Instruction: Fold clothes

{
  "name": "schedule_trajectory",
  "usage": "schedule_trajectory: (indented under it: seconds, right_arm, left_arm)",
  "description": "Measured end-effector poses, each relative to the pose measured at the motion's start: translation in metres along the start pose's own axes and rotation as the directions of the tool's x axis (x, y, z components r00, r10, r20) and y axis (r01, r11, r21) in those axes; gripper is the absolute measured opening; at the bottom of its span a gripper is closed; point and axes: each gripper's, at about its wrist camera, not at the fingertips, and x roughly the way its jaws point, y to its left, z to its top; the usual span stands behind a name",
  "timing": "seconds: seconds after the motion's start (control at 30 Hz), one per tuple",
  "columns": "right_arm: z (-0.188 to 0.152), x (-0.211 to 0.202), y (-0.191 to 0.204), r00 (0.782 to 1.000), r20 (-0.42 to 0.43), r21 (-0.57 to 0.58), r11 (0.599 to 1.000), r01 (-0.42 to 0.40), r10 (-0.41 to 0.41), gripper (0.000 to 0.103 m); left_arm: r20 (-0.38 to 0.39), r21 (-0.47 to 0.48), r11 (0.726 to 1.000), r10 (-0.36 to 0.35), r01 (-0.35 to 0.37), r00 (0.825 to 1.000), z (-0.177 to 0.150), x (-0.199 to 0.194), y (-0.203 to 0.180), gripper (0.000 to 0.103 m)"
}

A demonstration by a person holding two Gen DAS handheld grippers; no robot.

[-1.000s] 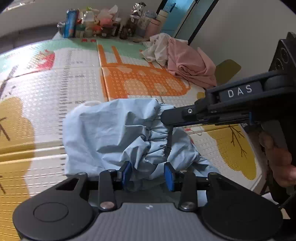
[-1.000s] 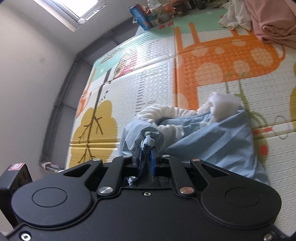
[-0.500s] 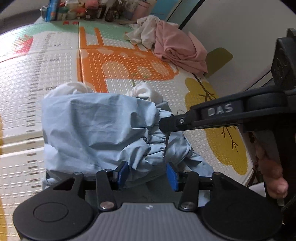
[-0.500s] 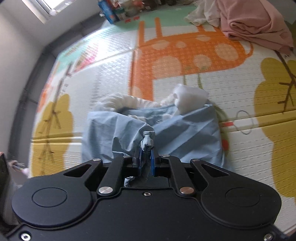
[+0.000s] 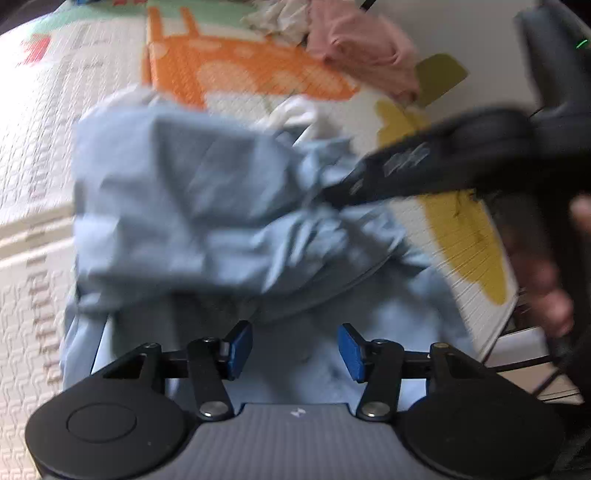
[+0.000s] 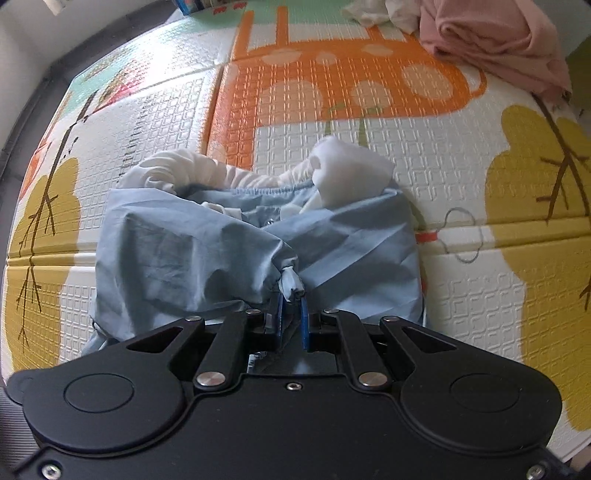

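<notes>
A light blue garment (image 6: 207, 258) with white lining (image 6: 351, 170) lies bunched on the patterned play mat (image 6: 461, 177). My right gripper (image 6: 291, 314) is shut on a gathered blue cuff (image 6: 291, 282) of it. In the left wrist view the same blue garment (image 5: 192, 206) fills the middle, blurred. My left gripper (image 5: 295, 347) hangs low over it with its jaws opening, the blue pads apart and no cloth pinched between them. The right gripper (image 5: 332, 194) reaches in from the right, a hand (image 5: 546, 288) on its handle.
A pink garment (image 6: 495, 40) and a crumpled white one (image 6: 380, 13) are heaped at the mat's far right corner. The mat's right edge (image 5: 495, 332) lies close beside the blue garment. A dark wall base (image 6: 22, 122) borders the left side.
Both grippers sank toward the mat and tilted further down. The left jaws spread and let go of the blue cloth. The right gripper kept its hold on the cuff.
</notes>
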Motion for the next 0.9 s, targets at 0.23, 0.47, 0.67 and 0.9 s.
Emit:
schedule_trajectory:
  seconds: [0.23,0.47,0.67,0.9]
  right_arm:
    - [-0.002,-0.013,-0.001,1.0,0.009,-0.011,1.0,-0.004,0.004,0.008]
    - [-0.004,-0.028,-0.005,0.999,0.036,-0.023,0.999,0.03,-0.029,0.008]
    - [-0.004,-0.03,-0.019,0.996,0.019,-0.007,0.996,0.084,-0.084,0.008]
    - [-0.005,-0.006,-0.038,0.987,-0.019,0.016,0.988,0.157,-0.156,0.0]
  left_arm:
    - [0.015,-0.134,0.99,0.039,-0.036,0.999,-0.005,0.008,0.022,0.049]
    - [0.008,-0.21,0.976,0.061,-0.058,0.998,-0.005,0.009,0.029,0.036]
    - [0.004,-0.241,0.968,0.073,-0.07,0.997,-0.005,0.01,0.031,0.034]
    - [0.004,-0.245,0.967,0.077,-0.074,0.997,-0.007,0.009,0.032,0.033]
